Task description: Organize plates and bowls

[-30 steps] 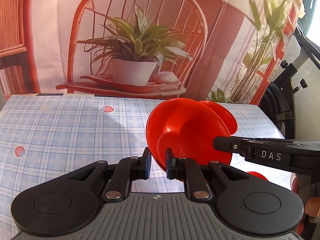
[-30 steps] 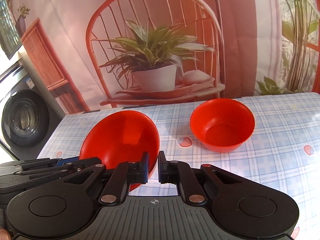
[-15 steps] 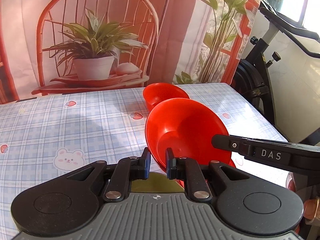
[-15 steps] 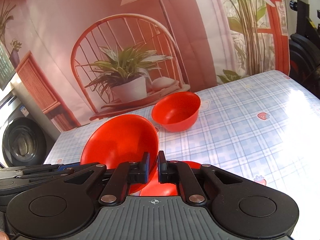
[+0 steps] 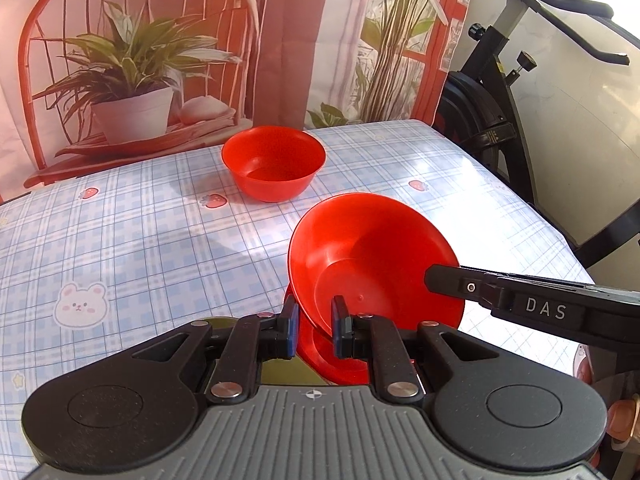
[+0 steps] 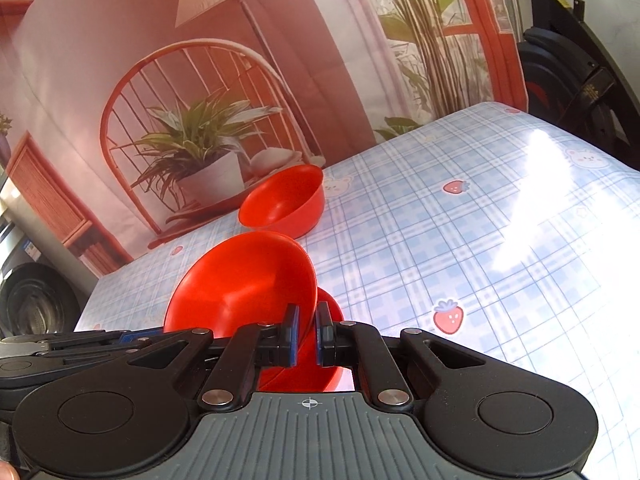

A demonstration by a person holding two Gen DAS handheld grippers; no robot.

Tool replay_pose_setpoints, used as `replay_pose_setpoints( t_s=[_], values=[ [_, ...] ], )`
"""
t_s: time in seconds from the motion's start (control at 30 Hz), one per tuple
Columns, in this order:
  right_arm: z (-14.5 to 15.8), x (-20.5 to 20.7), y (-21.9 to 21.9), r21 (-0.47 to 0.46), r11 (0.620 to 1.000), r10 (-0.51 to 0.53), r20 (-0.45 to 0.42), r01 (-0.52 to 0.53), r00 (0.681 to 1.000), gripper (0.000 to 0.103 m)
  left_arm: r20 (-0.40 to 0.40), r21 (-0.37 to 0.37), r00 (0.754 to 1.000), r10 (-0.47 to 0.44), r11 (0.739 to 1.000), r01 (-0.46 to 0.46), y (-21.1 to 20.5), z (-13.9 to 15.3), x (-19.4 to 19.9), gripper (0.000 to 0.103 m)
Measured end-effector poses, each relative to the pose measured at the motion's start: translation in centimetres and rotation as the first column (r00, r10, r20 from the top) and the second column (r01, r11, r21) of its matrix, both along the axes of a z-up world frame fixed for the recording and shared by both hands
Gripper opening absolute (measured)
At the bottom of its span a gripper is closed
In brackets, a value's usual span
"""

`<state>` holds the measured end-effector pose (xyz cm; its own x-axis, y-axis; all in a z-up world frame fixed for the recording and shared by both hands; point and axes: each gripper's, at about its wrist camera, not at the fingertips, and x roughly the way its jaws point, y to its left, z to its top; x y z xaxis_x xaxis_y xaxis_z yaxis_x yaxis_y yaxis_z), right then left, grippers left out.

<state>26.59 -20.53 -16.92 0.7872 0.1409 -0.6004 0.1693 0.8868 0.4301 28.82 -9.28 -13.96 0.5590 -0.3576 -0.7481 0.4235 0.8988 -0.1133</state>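
Between the closed jaws of the left gripper (image 5: 314, 326) and the right gripper (image 6: 306, 332), opposite rim edges of 1 red bowl (image 5: 372, 264) are pinched, near the table's (image 5: 140, 240) right edge above a red plate (image 5: 320, 354). Judged light, stiff, slippery plastic: grip the thin rim. Its mouth tilts steeply toward the left gripper; round, no long axis. Bowl 2 (image 5: 274, 162) stands upright near the far edge

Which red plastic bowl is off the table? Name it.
The tilted red plastic bowl pinched at its rim by both the left gripper and the right gripper. The other red bowl sits upright on the checked tablecloth.
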Motion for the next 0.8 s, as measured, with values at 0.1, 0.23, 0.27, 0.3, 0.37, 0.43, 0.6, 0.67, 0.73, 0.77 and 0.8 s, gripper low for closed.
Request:
replay_pose_setpoints(
  t_s=[0.1,0.23,0.27,0.3,0.37,0.43,0.6,0.67,0.73,0.77,0.8],
  values=[
    [-0.3,0.0,0.0,-0.007,1.0,0.005,-0.006,-0.005,1.0,0.008,-0.009,0.015,1.0,-0.006,1.0,0.006,-0.2,-0.2,0.2,0.016],
    [-0.5,0.0,0.2,-0.018,1.0,0.005,-0.012,-0.005,1.0,0.008,-0.023,0.02,1.0,-0.007,1.0,0.008,-0.2,-0.6,0.3,0.016],
    [-0.4,0.0,0.2,-0.024,1.0,0.006,-0.013,-0.006,1.0,0.008,-0.026,0.022,1.0,-0.007,1.0,0.008,-0.2,-0.6,0.2,0.016],
    [-0.4,0.0,0.3,-0.031,0.999,0.007,-0.014,-0.008,1.0,0.008,-0.03,0.025,1.0,-0.008,1.0,0.009,-0.3,-0.8,0.3,0.016],
    [-0.4,0.0,0.3,-0.038,0.999,0.007,-0.017,-0.008,1.0,0.008,-0.037,0.025,0.999,-0.008,1.0,0.009,-0.3,-0.9,0.3,0.016],
    [-0.4,0.0,0.3,-0.038,0.999,0.006,-0.02,-0.006,1.0,0.008,-0.046,0.024,0.999,-0.008,1.0,0.01,-0.3,-1.0,0.5,0.016],
    [-0.6,0.0,0.2,-0.04,0.999,0.002,-0.031,-0.004,1.0,0.008,-0.073,0.022,0.997,-0.016,1.0,0.017,-0.3,-1.4,0.8,0.017],
    [-0.7,0.0,0.3,-0.043,0.999,0.002,-0.037,-0.004,0.999,0.008,-0.079,0.02,0.997,-0.019,1.0,0.021,-0.3,-1.4,0.9,0.02],
    [-0.7,0.0,0.3,-0.047,0.999,0.003,-0.042,-0.005,0.999,0.009,-0.092,0.005,0.995,-0.023,1.0,0.024,-0.3,-1.4,1.0,0.025],
    [-0.7,0.0,0.4,-0.047,0.999,0.004,-0.043,-0.006,0.999,0.009,-0.099,-0.004,0.995,-0.025,1.0,0.024,-0.3,-1.4,1.1,0.029],
    [-0.6,0.0,0.4,-0.049,0.999,0.004,-0.042,-0.006,0.999,0.01,-0.104,-0.012,0.994,-0.026,1.0,0.025,-0.2,-1.4,1.1,0.031]
  ],
)
